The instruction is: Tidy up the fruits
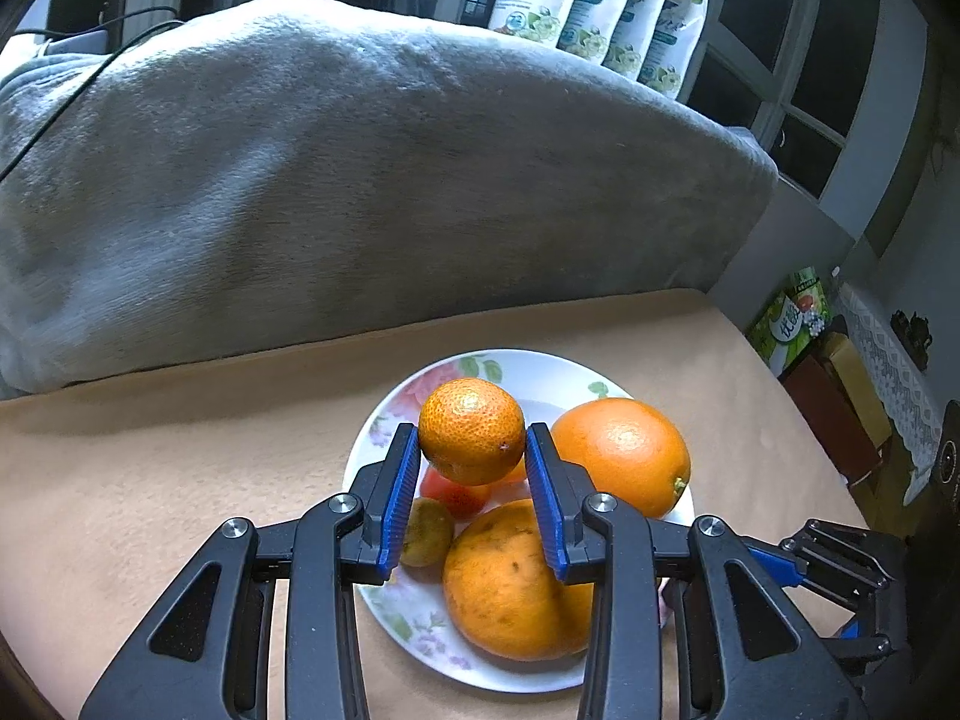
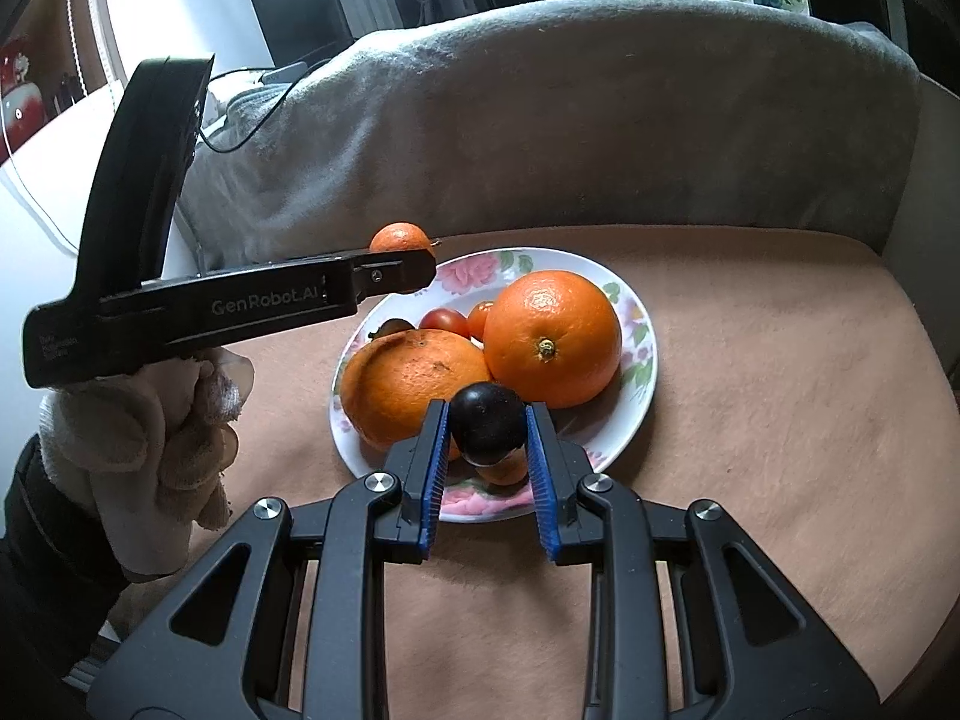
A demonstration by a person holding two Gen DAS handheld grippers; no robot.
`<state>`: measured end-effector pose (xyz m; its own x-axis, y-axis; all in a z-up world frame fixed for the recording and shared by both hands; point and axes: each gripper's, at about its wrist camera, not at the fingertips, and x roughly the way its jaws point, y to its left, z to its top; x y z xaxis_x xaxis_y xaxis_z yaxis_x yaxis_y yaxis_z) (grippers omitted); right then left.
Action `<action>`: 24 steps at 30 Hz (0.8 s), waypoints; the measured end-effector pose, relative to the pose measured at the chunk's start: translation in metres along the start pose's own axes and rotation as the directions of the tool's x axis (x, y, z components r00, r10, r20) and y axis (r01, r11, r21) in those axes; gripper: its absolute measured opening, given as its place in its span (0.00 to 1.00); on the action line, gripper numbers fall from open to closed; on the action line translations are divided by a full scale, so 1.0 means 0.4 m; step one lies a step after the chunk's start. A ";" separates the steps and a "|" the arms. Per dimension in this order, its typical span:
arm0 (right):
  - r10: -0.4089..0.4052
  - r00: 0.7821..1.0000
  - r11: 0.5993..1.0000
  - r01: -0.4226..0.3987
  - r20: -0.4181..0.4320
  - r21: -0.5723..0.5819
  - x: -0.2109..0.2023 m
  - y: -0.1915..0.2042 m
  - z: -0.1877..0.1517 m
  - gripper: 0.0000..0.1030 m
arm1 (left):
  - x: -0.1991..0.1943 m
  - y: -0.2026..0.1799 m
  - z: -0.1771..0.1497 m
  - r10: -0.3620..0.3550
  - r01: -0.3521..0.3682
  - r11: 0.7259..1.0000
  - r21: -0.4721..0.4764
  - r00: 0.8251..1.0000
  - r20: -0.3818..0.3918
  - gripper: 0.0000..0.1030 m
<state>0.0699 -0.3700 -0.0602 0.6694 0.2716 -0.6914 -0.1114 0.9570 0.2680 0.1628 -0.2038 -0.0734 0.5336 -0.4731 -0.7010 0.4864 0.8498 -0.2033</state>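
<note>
Mandarin [image 1: 471, 429] clamped in left tool [image 1: 471, 450], dark plum [image 2: 487, 423] in right tool [image 2: 487, 438], both angled down.

left gripper [image 1: 471, 450] clamped, right gripper [image 2: 487, 433] clamped

Behind my tan table [image 1: 180, 480] there's a grey blanket [image 1: 360, 168] with a black cable [image 2: 252, 120] across it, floral pouches [image 1: 600, 6] lined up behind that.
</note>
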 end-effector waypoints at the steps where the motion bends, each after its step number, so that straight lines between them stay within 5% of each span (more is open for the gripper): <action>1: -0.002 1.000 1.000 0.002 0.001 -0.003 0.001 0.000 -0.001 0.26 | 0.001 -0.002 0.001 0.000 0.000 1.000 0.003 1.000 -0.001 0.34; 8: -0.013 1.000 1.000 0.013 0.011 -0.022 0.005 0.002 -0.002 0.26 | 0.000 -0.009 0.005 -0.005 0.005 1.000 0.009 1.000 0.002 0.34; 14: -0.017 1.000 0.999 0.017 0.007 -0.032 0.011 0.003 -0.008 0.27 | -0.007 -0.014 0.010 -0.012 0.012 1.000 0.016 1.000 0.014 0.45; 18: -0.023 0.999 0.999 0.024 0.023 -0.045 0.007 0.007 -0.010 0.53 | -0.008 -0.014 0.011 -0.011 0.011 1.000 0.013 1.000 0.012 0.45; 24: -0.018 0.999 0.997 0.021 0.032 -0.072 0.006 0.018 -0.015 0.56 | -0.013 -0.008 0.005 -0.006 0.006 1.000 0.006 1.000 0.013 0.45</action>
<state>0.0663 -0.3620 -0.0641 0.6942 0.2507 -0.6747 -0.1499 0.9672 0.2051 0.1600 -0.2046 -0.0677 0.5397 -0.4808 -0.6910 0.4936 0.8457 -0.2029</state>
